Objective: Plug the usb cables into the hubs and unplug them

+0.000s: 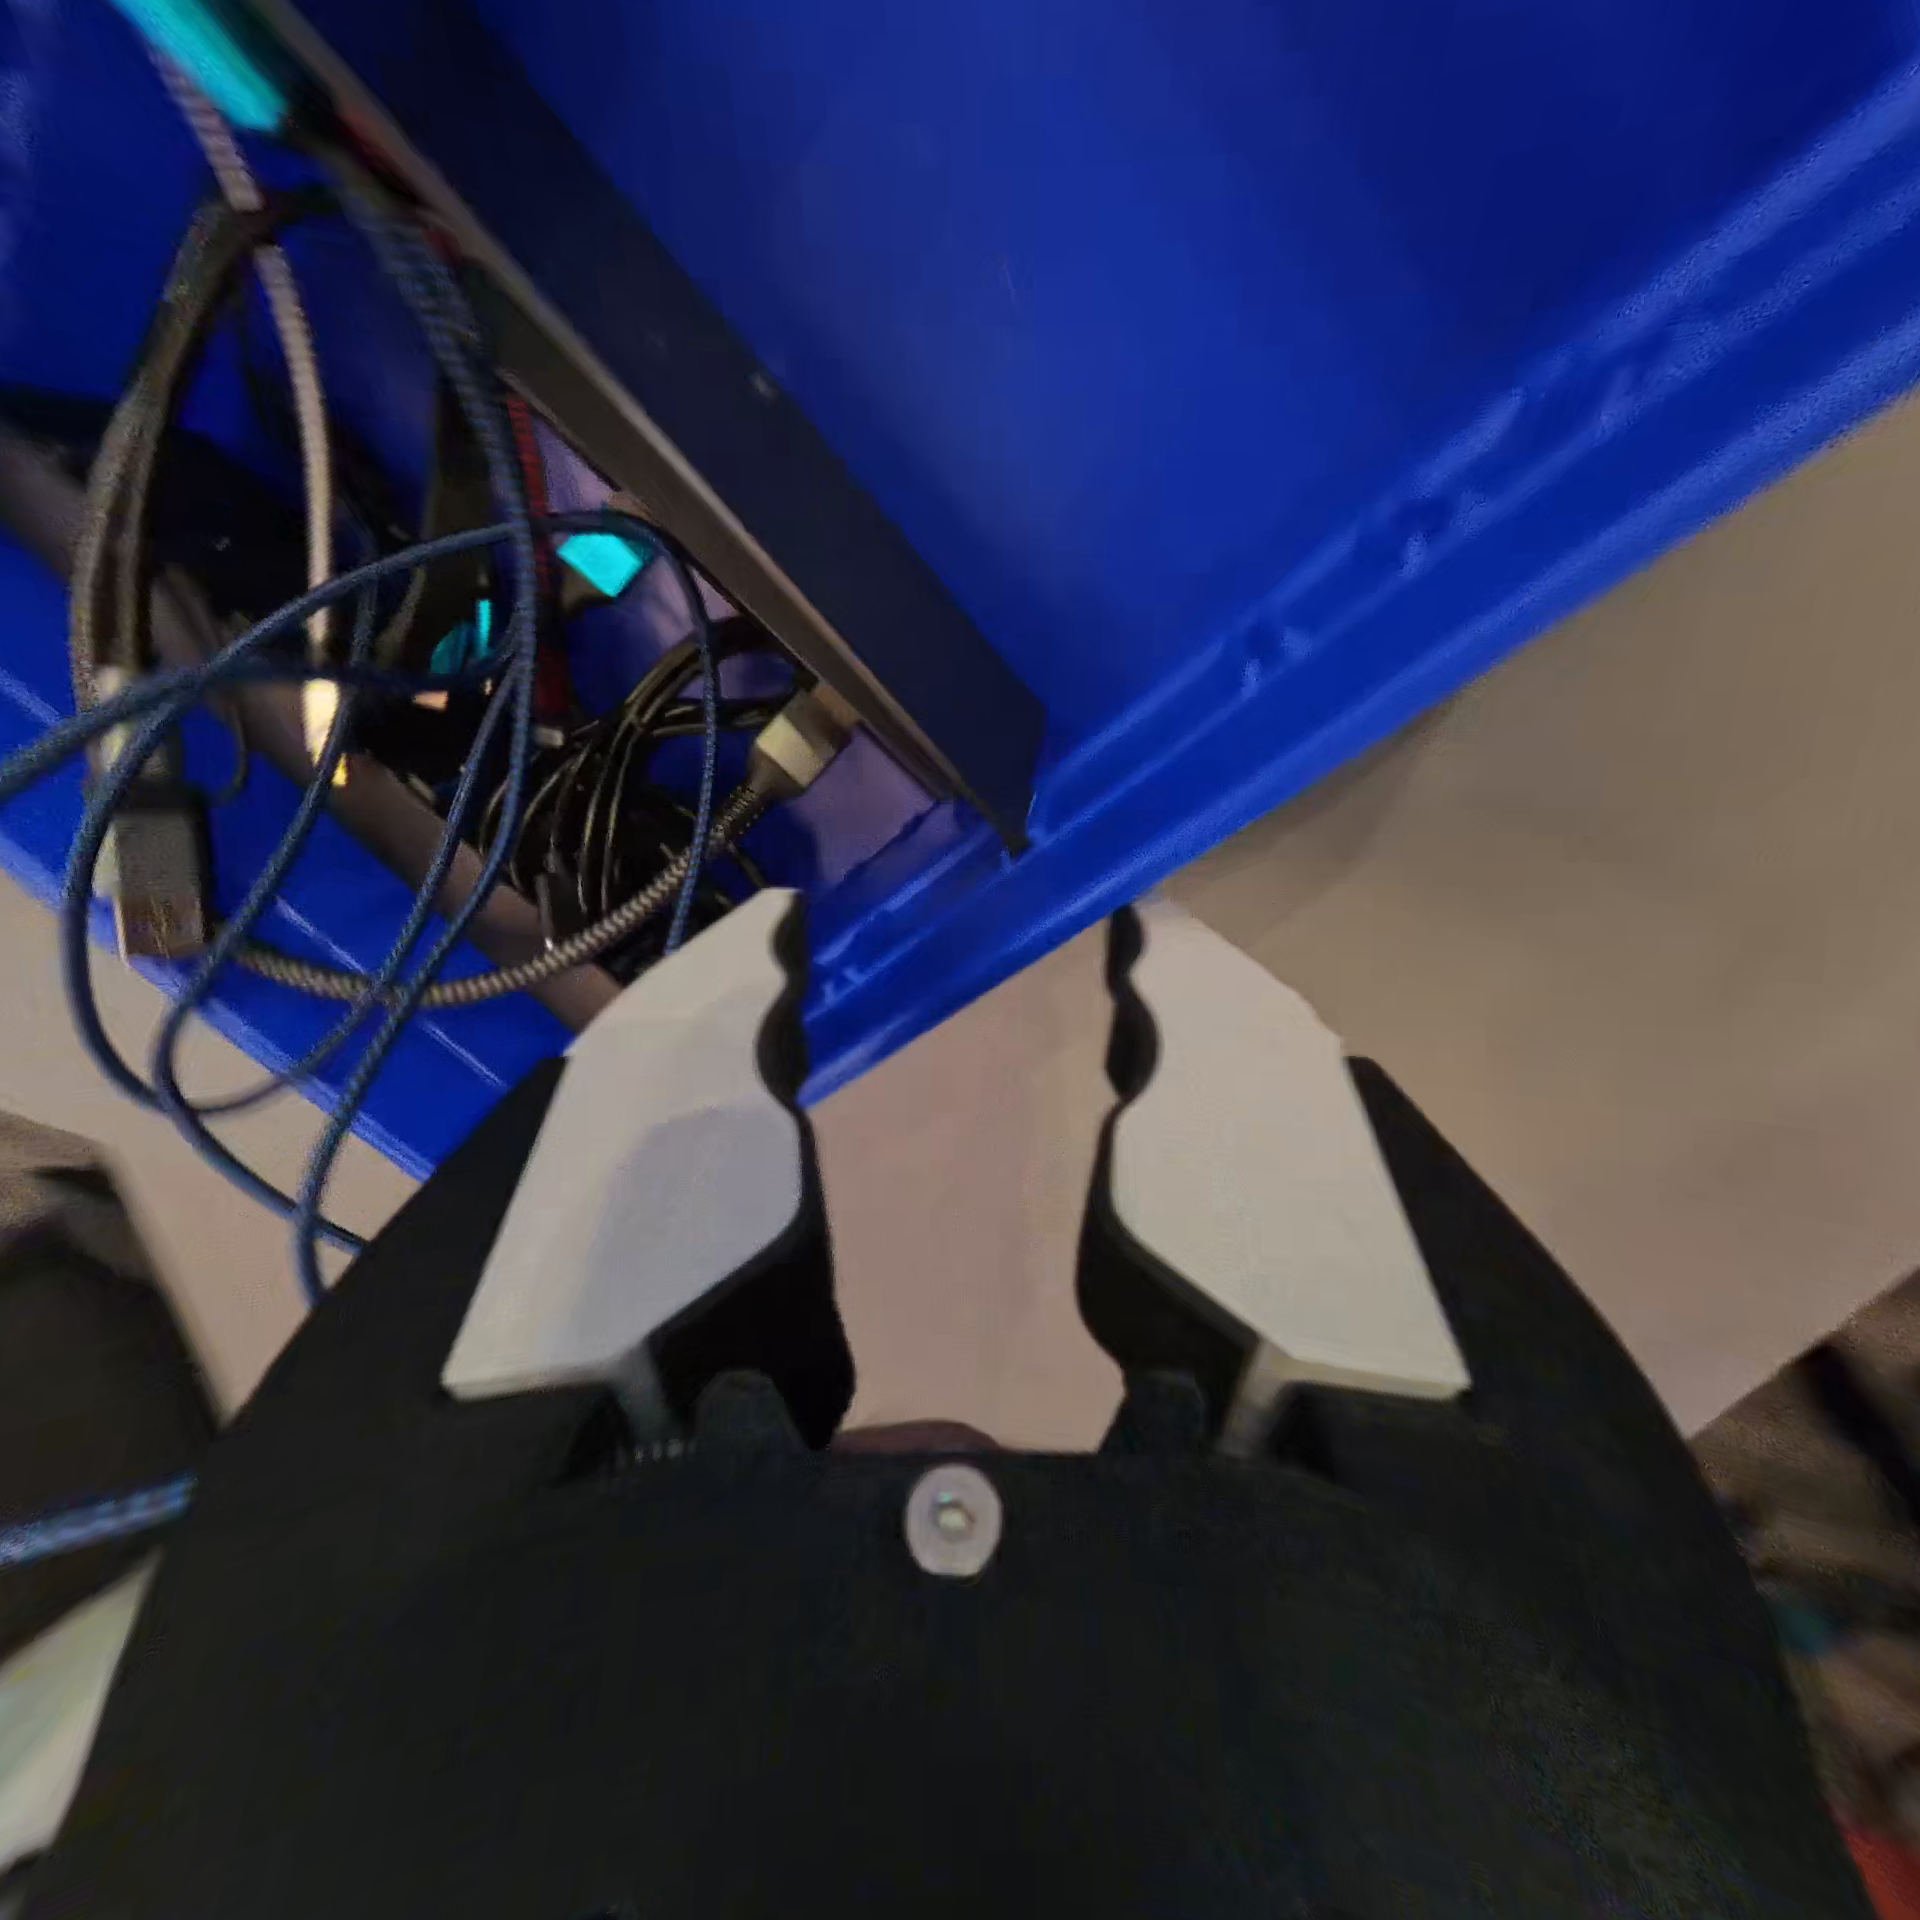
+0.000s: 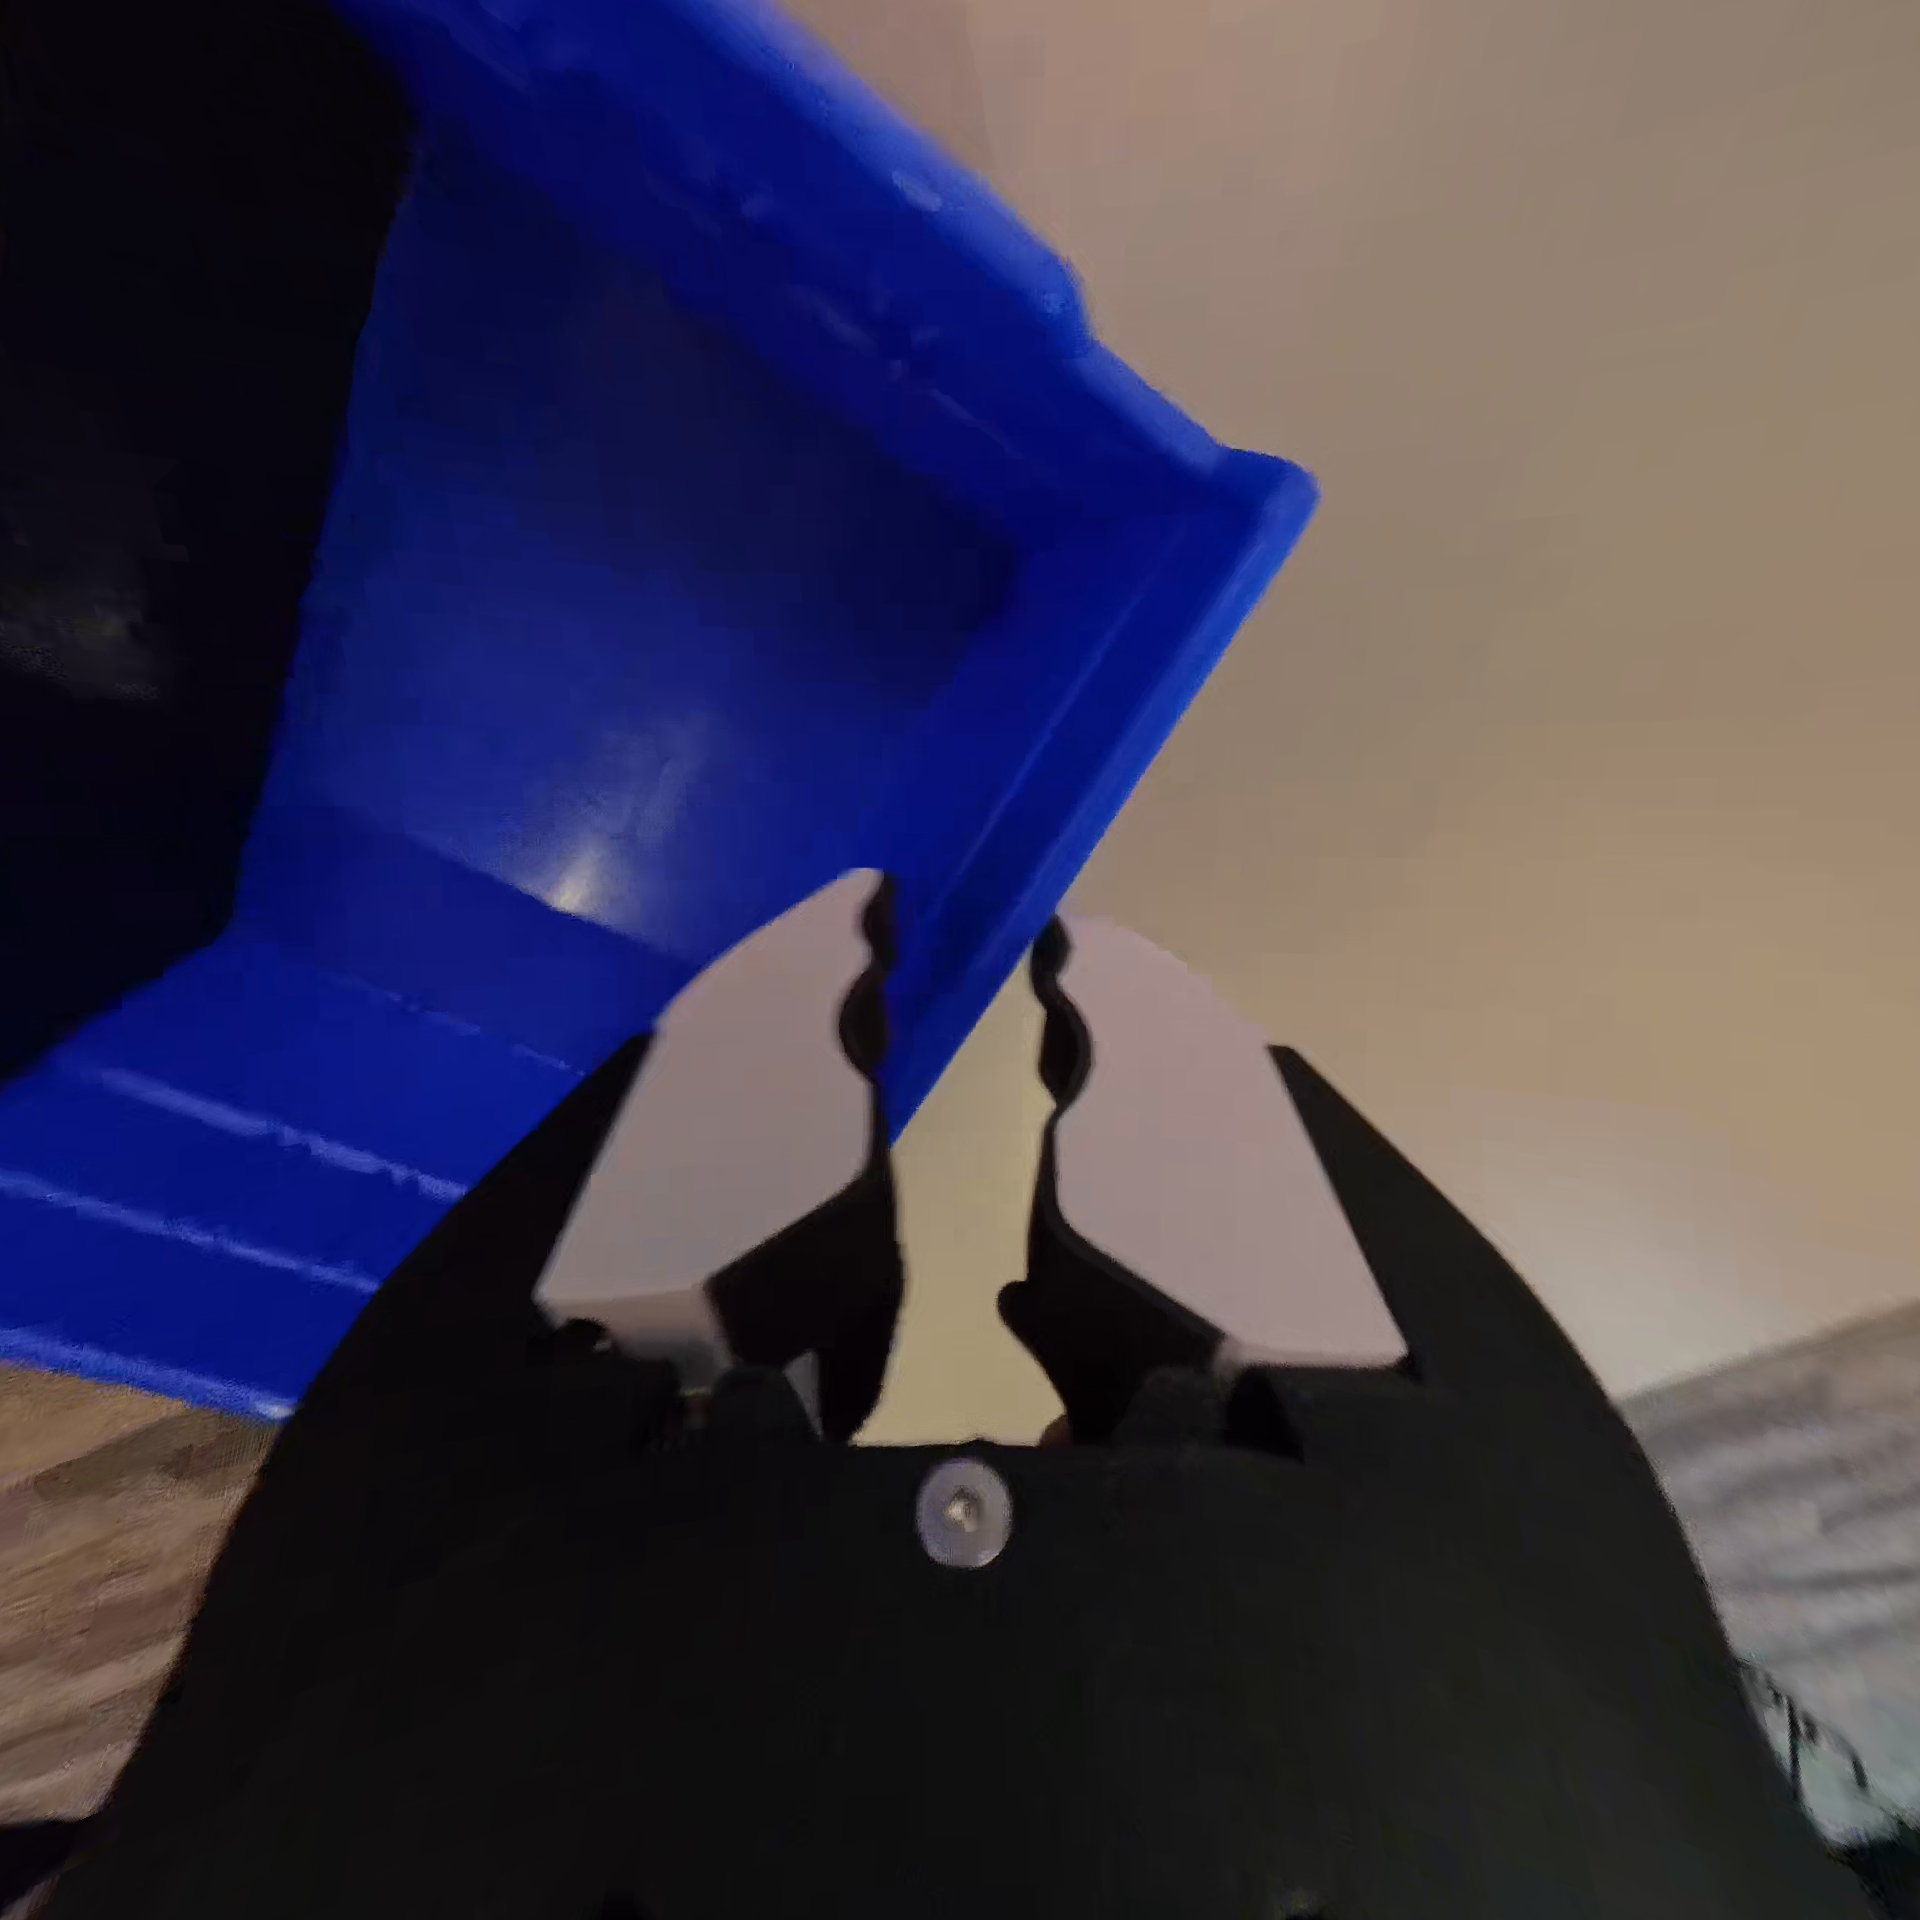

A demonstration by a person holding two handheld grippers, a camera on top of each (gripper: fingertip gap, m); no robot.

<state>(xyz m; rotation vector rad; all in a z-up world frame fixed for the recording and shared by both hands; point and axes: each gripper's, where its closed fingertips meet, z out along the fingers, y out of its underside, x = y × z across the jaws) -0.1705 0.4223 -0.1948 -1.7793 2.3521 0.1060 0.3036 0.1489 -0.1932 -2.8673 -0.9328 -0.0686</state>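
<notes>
A blue plastic bin (image 1: 1195,343) fills the left wrist view. Its left compartment holds a tangle of USB cables (image 1: 343,665): dark blue braided, grey braided and black. A grey metal USB plug (image 1: 790,753) lies against the dark divider (image 1: 727,436). My left gripper (image 1: 956,935) is open and empty over the bin's near rim (image 1: 1351,623), which runs between its fingers and is clear of the right pad. In the right wrist view the bin's rim (image 2: 1049,790) runs between the pads of my right gripper (image 2: 961,925). It lies against the left pad (image 2: 868,1008). Whether the pads clamp it is unclear.
The bin stands on a beige tabletop (image 1: 1558,935). Blue cable loops (image 1: 208,1039) hang out over the bin's low front edge. Dark fabric (image 1: 62,1351) lies at the lower left. A grey cloth surface (image 2: 1787,1475) is at the lower right of the right wrist view.
</notes>
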